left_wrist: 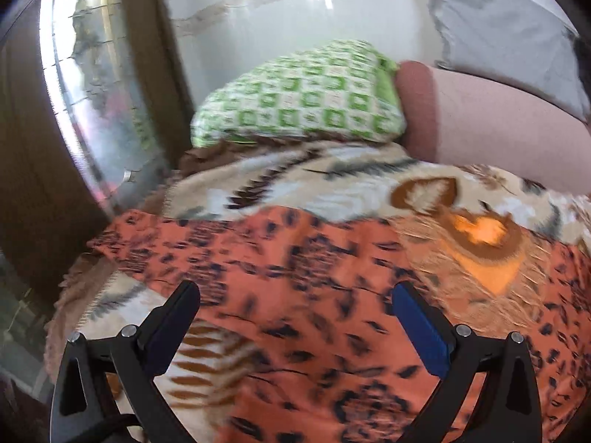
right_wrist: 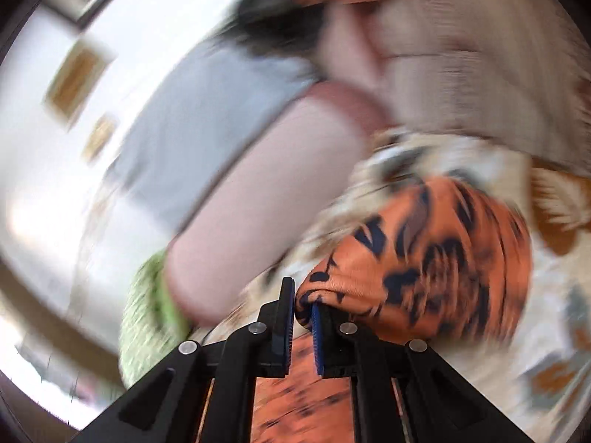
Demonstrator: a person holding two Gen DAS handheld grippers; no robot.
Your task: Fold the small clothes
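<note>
An orange garment with dark leaf-like prints lies spread on a beige patterned blanket on a bed. My left gripper is open and empty, its fingers wide apart just above the garment's near part. In the right wrist view, which is blurred, my right gripper is shut on a bunched edge of the orange garment, and the cloth is lifted and draped to the right of the fingers.
A green-and-white checked pillow, a pink bolster and a grey pillow lie at the head of the bed against a white wall. A window with dark wooden frame is to the left, past the bed's edge.
</note>
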